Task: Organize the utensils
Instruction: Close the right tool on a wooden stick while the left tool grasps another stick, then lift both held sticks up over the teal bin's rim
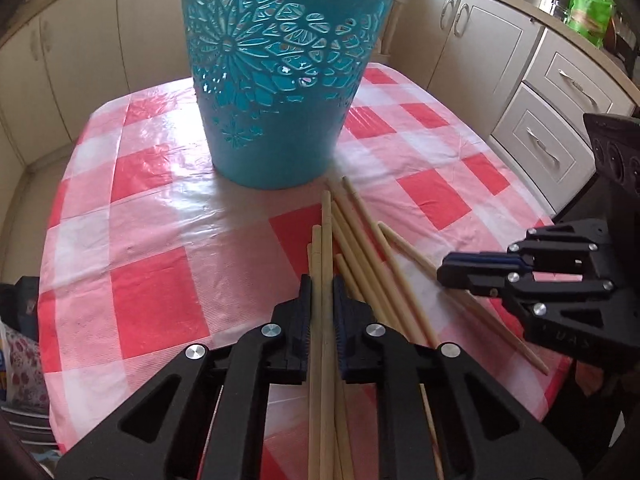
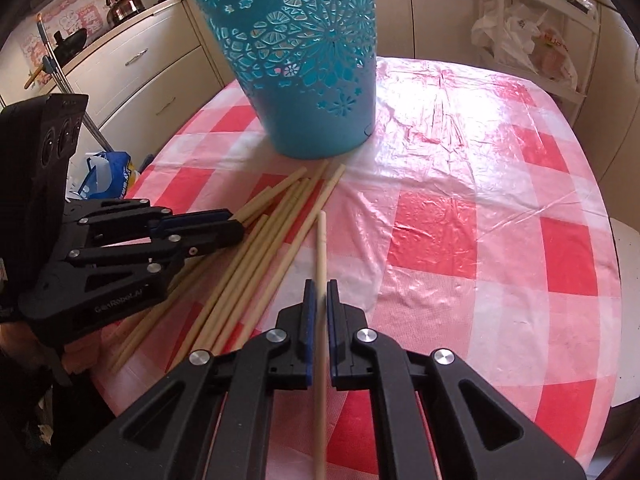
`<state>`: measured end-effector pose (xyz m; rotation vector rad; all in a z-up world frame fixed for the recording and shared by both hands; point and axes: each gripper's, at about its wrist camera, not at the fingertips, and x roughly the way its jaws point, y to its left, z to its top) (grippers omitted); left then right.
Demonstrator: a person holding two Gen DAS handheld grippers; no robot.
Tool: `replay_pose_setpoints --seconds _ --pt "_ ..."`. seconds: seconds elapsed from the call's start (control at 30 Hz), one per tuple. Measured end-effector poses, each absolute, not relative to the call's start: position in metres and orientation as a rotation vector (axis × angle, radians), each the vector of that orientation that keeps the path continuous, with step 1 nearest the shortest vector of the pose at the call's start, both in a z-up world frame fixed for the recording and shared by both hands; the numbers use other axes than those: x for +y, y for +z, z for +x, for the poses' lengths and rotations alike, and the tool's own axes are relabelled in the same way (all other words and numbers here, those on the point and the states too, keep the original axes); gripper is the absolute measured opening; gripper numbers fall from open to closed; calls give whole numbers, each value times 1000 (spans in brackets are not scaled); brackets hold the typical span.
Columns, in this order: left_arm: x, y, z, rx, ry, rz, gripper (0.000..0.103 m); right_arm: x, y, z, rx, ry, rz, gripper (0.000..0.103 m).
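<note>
Pale, slender wooden chopsticks (image 1: 362, 248) lie fanned beside the teal basket (image 1: 280, 80).

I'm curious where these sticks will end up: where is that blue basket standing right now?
The blue basket stands upright on the checked tablecloth at the table's far side, just beyond the tips of the loose chopsticks, ahead of both grippers.

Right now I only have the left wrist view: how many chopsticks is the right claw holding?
Observer: One. The right claw is shut on a single chopstick.
Operator: Is its tip tangled in the pile?
Observer: It doesn't look so. The tip shows just right of the chopstick pile and points towards the blue basket.
Operator: Anything in the far right corner of the room?
Observer: White plastic bags hang there.
</note>
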<state>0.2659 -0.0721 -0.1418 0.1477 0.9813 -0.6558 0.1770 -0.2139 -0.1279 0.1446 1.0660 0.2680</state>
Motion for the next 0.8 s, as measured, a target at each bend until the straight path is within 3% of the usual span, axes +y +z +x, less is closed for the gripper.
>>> replay_pose_setpoints --seconds 0.07,0.13,0.17,0.2,0.3,0.37,0.47,0.8 --pt "-66 -141 268 1000 -648 138 10 -212 -127 180 1058 266 140 9" --pt "-66 -140 266 1003 -629 147 10 -211 -127 183 1057 268 131 21" --pt "-67 -140 267 1011 -624 145 10 -211 -127 184 1055 266 125 34" --pt "-68 -140 268 1016 -615 145 10 -210 -127 185 1054 265 117 37" --pt "-74 -140 269 1011 -582 173 10 -206 -128 187 1061 285 97 37" --pt "-76 -141 271 1013 -568 172 10 -202 -130 186 1056 280 48 32" --pt "-74 -139 270 1016 -575 164 10 -199 -130 185 1047 254 -21 7" --pt "-59 -123 276 1010 -548 119 10 -209 -130 184 1059 272 5 6"
